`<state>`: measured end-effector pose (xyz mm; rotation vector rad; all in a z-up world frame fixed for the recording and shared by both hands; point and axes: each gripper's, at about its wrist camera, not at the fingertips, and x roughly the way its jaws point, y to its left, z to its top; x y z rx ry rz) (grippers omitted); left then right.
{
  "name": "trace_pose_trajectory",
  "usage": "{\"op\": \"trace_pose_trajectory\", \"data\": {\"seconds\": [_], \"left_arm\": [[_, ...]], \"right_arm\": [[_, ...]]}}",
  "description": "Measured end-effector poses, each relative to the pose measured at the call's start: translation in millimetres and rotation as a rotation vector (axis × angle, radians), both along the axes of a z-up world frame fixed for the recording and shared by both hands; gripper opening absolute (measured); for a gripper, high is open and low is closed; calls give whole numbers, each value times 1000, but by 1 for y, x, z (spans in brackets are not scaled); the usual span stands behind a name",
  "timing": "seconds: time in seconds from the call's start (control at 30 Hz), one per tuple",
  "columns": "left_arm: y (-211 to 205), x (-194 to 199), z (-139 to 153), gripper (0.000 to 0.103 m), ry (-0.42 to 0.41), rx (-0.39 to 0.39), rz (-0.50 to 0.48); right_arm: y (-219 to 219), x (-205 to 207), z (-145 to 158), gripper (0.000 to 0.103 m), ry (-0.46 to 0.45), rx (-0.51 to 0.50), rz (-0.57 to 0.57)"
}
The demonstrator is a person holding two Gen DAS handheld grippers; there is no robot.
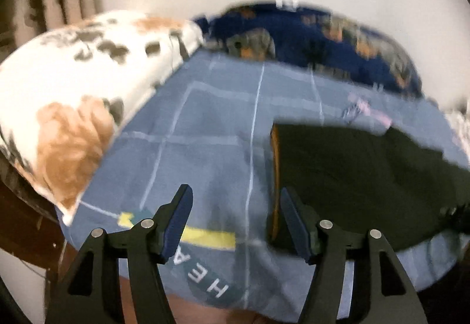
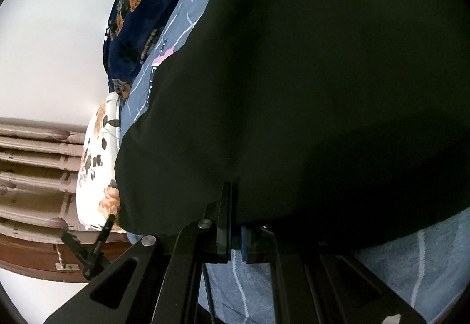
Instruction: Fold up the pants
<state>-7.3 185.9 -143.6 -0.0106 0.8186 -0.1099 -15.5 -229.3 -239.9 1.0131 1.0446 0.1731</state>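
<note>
The black pants point(image 1: 352, 177) lie on the blue bed sheet point(image 1: 205, 153), with an orange inner band along their left edge. My left gripper point(image 1: 236, 203) is open and empty above the sheet, its right finger close to that edge. In the right wrist view the pants point(image 2: 308, 88) fill most of the frame, draped and lifted. My right gripper point(image 2: 233, 206) is shut on the pants' edge; the fabric hangs over the right finger and hides it.
A white floral pillow point(image 1: 76, 88) lies at the left and a navy floral blanket point(image 1: 323, 33) at the back by the white wall. The pillow point(image 2: 100, 177), the blanket point(image 2: 135, 24) and a brown bed frame point(image 2: 35, 262) show left in the right wrist view.
</note>
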Motion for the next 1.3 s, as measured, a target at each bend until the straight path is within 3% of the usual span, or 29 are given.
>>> {"op": "trace_pose_trajectory", "data": {"seconds": [0.13,0.27,0.43,0.57,0.73,1.0,1.13,1.23,1.3], "left_arm": [[-49,0,24,63,-34,-11,-150],[-116,7,-3,63,86,-55,-334],[-149,10,-58,55,239,-73,-385],[-151,-1,-64,55,225,-57,-385],[-155,-3,-69,55,223,-40,-390],[-155,-1,-69,55,219,-32,-386],[-153,0,-69,55,222,-39,-384],[-154,0,-68,55,217,-25,-393],[-154,-1,-69,55,210,-15,-403]], "right_arm": [[0,0,-1,5,-4,9,-4],[-2,-1,-4,5,-13,33,-11],[-6,-4,-7,6,-37,69,-7],[-22,-9,-3,13,-65,80,-9],[-97,-28,1,22,-123,110,-180],[-272,-99,-23,19,-179,209,-633],[-326,-118,-34,10,-195,221,-736],[-344,-124,-36,2,-175,192,-753],[-345,-126,-33,2,-170,158,-742]]}}
